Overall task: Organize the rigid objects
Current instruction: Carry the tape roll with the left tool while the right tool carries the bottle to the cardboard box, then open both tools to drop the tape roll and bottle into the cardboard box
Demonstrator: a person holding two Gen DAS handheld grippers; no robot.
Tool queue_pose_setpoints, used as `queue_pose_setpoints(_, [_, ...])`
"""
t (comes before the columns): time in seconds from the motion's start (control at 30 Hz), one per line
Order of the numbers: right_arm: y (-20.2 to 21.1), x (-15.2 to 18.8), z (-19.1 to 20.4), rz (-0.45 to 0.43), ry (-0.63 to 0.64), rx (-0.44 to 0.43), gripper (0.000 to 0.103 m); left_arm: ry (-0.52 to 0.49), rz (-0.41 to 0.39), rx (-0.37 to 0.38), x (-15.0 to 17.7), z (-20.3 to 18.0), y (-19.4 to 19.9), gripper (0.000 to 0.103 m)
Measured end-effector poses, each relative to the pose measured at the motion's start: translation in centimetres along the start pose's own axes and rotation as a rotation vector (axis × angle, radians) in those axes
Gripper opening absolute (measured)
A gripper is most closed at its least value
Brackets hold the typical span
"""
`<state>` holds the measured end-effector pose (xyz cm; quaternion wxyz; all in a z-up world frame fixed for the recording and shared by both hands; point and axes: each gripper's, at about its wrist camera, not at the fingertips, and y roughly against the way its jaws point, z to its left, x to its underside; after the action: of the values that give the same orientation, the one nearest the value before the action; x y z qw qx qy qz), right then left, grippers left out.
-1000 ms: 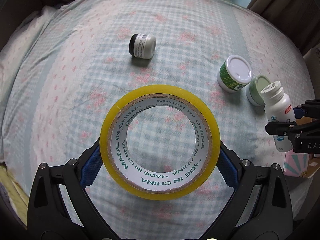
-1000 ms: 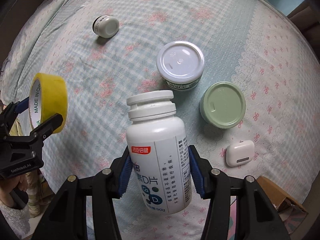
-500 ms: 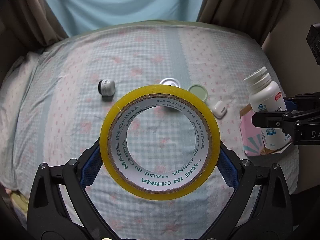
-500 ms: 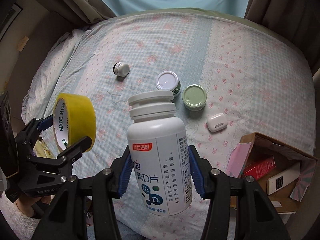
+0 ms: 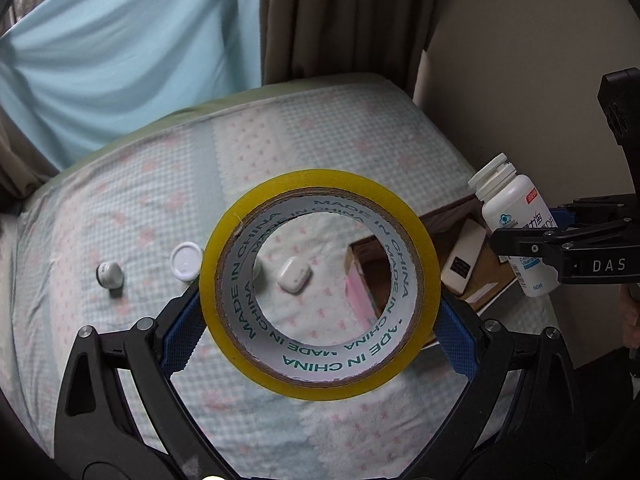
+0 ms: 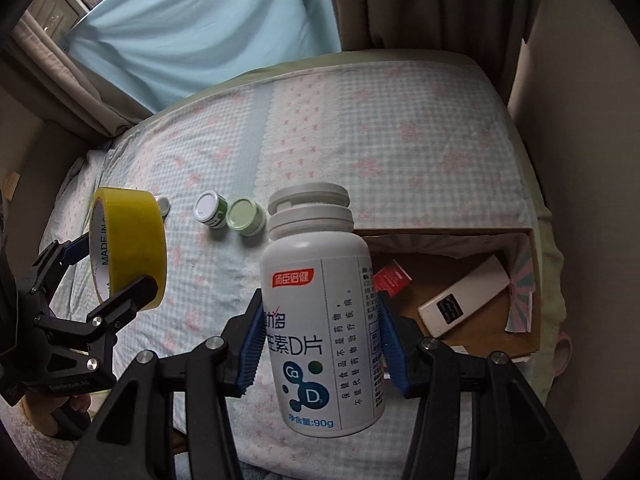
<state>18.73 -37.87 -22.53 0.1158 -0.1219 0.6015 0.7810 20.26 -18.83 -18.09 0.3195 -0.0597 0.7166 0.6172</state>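
Checked bedding covers the bed (image 6: 360, 140); at its edge sits an open cardboard box (image 6: 480, 236). Each hand-held gripper is clamped: left (image 5: 320, 332) on the tape roll (image 5: 320, 280), right (image 6: 322, 352) on the white bottle (image 6: 320, 320). Best lowered over the box one after the other, clear of the remote (image 6: 464, 300).

Tape roll (image 5: 320, 284) perhaps hides a green jar.

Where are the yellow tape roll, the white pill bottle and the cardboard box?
yellow tape roll (image 5: 320, 184), left wrist view, on its upper yellow rim.
white pill bottle (image 6: 320, 320), right wrist view, on its label.
cardboard box (image 6: 440, 236), right wrist view, on its far wall.
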Motion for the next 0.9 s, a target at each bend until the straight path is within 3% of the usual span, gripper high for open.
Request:
queue_pose_setpoints(0.2, [0.0, 1.3, -8.1, 0.01, -0.135, 0.035, 0.048, -0.075, 0.037, 0.064, -1.6, -6.5, -4.6, 0.098])
queue_pose_setpoints(0.47, [-4.0, 2.4, -16.4, 0.035, -0.283, 0.041, 0.048, -0.156, 0.133, 0.091, -1.7, -12.4, -13.1, 0.098])
queue_pose_setpoints(0.63, [-8.7, 2.7, -20.0, 0.063, -0.335, 0.051, 0.048, -0.211, 0.223, 0.084, -0.6, -14.1, -18.9, 0.098])
queue_pose_setpoints(0.9, [-13.0, 3.0, -21.8, 0.067, -0.365, 0.078, 0.048, -0.295, 0.327, 0.053, 1.6, -16.1, -23.9, 0.098])
